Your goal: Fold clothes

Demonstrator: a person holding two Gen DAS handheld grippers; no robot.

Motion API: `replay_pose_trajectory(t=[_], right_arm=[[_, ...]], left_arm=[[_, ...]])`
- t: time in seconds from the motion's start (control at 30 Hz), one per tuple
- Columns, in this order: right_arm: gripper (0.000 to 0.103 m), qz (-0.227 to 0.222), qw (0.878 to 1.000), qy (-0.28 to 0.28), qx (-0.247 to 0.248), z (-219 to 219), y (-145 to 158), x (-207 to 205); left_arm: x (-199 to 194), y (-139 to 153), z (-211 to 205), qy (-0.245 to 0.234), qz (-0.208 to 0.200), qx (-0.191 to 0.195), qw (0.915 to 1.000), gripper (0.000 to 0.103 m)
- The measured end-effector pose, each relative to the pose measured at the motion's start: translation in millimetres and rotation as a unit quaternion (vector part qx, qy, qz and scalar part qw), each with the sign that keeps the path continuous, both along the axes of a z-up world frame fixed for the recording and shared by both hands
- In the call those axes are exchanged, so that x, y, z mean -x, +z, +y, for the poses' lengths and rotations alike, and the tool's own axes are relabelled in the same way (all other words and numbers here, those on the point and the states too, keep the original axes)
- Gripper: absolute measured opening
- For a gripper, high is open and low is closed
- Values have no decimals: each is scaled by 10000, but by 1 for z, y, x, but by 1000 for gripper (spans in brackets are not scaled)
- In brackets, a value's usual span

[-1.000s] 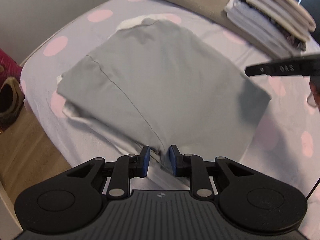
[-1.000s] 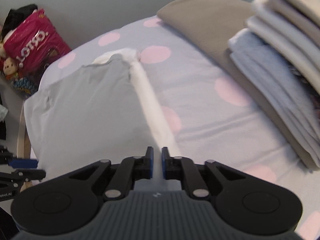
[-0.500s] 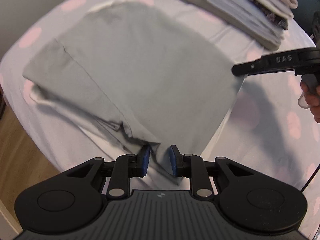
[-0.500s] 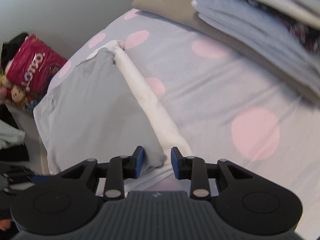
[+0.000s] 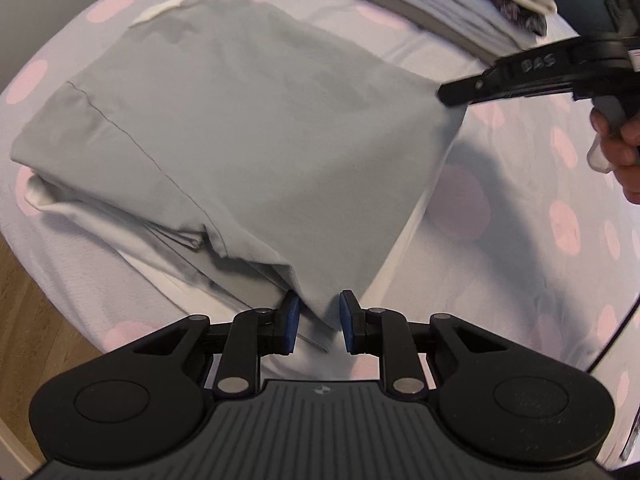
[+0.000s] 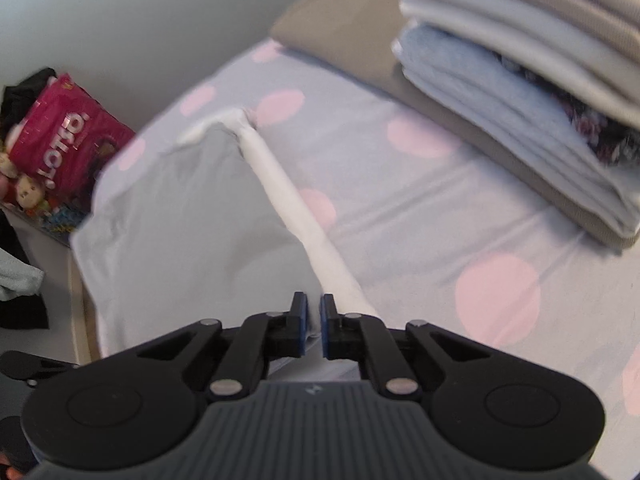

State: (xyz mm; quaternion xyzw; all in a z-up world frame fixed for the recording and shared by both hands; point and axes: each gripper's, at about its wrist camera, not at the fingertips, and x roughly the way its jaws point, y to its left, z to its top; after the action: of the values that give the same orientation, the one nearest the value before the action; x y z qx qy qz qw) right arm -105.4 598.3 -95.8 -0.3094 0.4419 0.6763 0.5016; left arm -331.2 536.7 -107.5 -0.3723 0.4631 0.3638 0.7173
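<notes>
The right gripper (image 6: 314, 322) has snapped back together since half a second ago, its blue pads now pinching the corner of the grey garment (image 5: 240, 128) where they stood spread before. The left gripper (image 5: 319, 322) is unchanged, pads apart with the near corner of the cloth lying between them; whether they touch it I cannot tell. The garment lies folded on the polka-dot bedsheet (image 5: 520, 280), white lining (image 6: 280, 176) showing along its edge. Plenty of bare sheet to the right of it; the stack of folded laundry (image 6: 520, 80) sits well apart at the far side, and the bed's left edge drops to wood floor (image 5: 36, 312).
</notes>
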Motion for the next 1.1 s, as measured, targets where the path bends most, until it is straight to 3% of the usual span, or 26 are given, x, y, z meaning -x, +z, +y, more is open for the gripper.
replay_pose_trajectory(t=[0.23, 0.47, 0.53, 0.67, 0.73, 0.87, 0.97, 1.03, 1.1], right_arm=[[12, -12, 9997, -181, 184, -4, -29, -6], [22, -501, 9985, 44, -197, -36, -3, -3], [32, -586, 9976, 132, -351, -50, 8, 0], [47, -827, 9938, 397, -627, -79, 38, 14], [56, -939, 9912, 505, -784, -93, 55, 23], [67, -948, 9871, 633, -1128, -124, 82, 41], [71, -987, 9836, 644, -1364, -148, 99, 53], [80, -1003, 9816, 600, -1508, -164, 107, 59], [80, -1036, 9796, 519, -1641, -181, 112, 64]], left_arm=[[7, 10, -6, -12, -134, -139, 9998, 19], [13, 21, -11, -23, -268, -278, 9993, 19], [16, 25, -14, -14, -301, -366, 9989, 19], [15, 48, -31, 208, -111, -1032, 9944, 20], [15, 59, -41, 356, 19, -1343, 9903, 25], [22, 84, -65, 690, -54, -1678, 9834, 50], [29, 99, -82, 909, -101, -1907, 9774, 53], [31, 108, -93, 1028, -98, -2047, 9734, 58], [33, 117, -102, 1202, -52, -2256, 9668, 63]])
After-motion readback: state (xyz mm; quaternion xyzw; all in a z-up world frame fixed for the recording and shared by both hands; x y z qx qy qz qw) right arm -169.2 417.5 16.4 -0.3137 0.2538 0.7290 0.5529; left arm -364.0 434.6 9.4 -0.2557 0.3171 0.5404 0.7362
